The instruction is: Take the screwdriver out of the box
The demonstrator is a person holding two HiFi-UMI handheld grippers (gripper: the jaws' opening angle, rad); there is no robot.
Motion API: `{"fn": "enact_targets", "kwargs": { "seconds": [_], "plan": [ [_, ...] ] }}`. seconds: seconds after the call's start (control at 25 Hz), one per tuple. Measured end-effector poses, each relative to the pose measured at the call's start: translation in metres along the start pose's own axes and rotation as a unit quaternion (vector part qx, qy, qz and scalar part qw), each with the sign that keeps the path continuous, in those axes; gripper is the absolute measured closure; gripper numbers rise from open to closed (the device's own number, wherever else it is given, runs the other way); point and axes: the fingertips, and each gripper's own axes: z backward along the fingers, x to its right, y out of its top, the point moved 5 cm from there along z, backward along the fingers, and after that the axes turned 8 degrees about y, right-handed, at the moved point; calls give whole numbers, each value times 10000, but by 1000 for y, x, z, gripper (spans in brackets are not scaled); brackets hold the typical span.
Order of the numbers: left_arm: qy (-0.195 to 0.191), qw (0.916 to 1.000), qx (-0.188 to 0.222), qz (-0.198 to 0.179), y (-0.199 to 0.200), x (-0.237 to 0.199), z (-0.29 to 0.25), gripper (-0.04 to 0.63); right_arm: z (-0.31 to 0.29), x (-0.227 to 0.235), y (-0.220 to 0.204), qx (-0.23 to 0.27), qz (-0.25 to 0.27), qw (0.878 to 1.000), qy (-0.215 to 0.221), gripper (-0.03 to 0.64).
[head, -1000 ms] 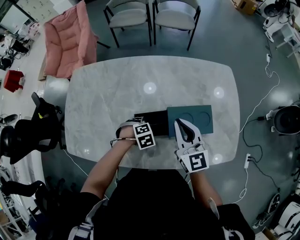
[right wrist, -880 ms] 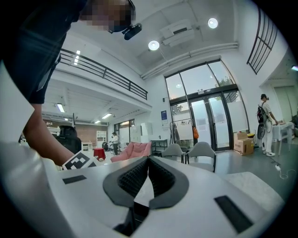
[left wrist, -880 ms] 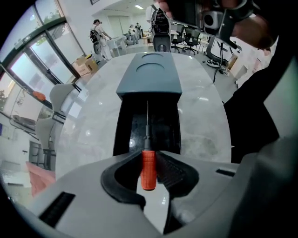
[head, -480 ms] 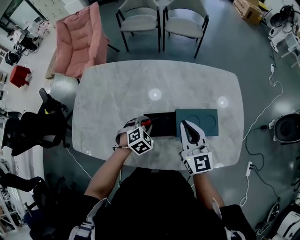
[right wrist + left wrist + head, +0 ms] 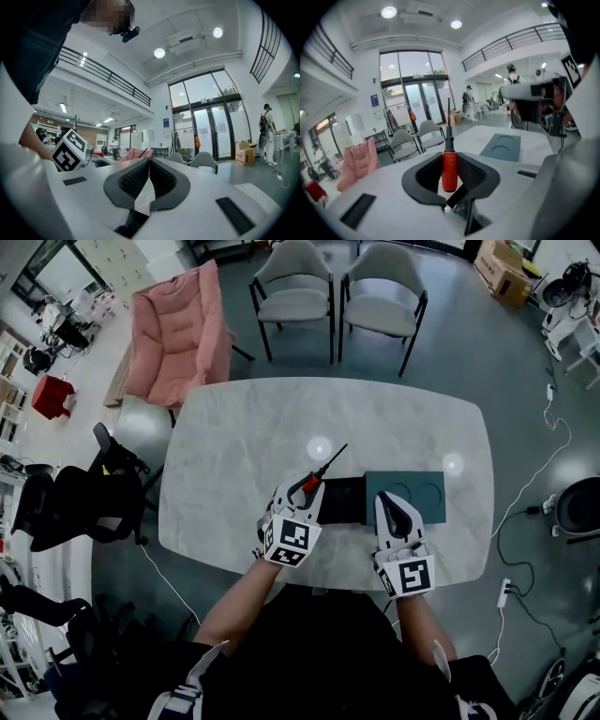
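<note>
The screwdriver (image 5: 319, 472) is found outside the box (image 5: 345, 502) — its red handle is clamped between the jaws of the left gripper (image 5: 302, 493), with the shaft pointed away over the table (image 5: 234, 437) (just left of the box). The right gripper (image 5: 389, 504) is seen with jaws pressed together on nothing, placed where the box meets the teal lid (image 5: 417, 491) — contact with either cannot be told.

Red-orange on the screwdriver (image 5: 449, 171) handle, black on its shaft. Black for the box (image 5: 342, 502), teal for the lid (image 5: 412, 493). Grey-white marbling across the table (image 5: 262, 427). White shells, black pads, black-and-white square markers on left gripper (image 5: 301, 491) and right gripper (image 5: 387, 504). Pink on the armchair (image 5: 173, 334), upper left.
</note>
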Motion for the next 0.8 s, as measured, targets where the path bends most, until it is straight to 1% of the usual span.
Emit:
{"fn": "enact_targets", "kwargs": {
  "seconds": [0.04, 0.12, 0.2, 0.24, 0.36, 0.44, 0.52, 0.8],
  "plan": [
    [65, 9997, 168, 192, 5, -3, 4, 500, 0, -1, 1, 0, 4, 10000, -5, 593],
    [196, 9976, 490, 447, 17, -7, 13, 500, 1, -1, 2, -3, 7, 10000, -15, 594],
    [266, 9942, 734, 735, 28, -10, 22, 500, 2, -1, 5, 15, 20, 10000, -31, 594],
    [279, 9918, 824, 936, 31, -11, 26, 500, 2, -1, 6, 33, 33, 10000, -46, 593],
    [266, 9803, 1087, 1630, 37, -18, 37, 500, 2, 1, 12, 102, 87, 9999, -107, 592],
    [234, 9728, 1233, 1946, 39, -22, 43, 500, 2, 0, 17, 117, 162, 9997, -138, 594],
    [240, 9697, 1341, 2028, 40, -26, 46, 500, 1, -2, 21, 109, 266, 9995, -149, 594],
    [380, 9696, 1456, 1931, 42, -31, 50, 499, -3, -4, 31, 71, 436, 9989, -131, 595]
  ]
}}
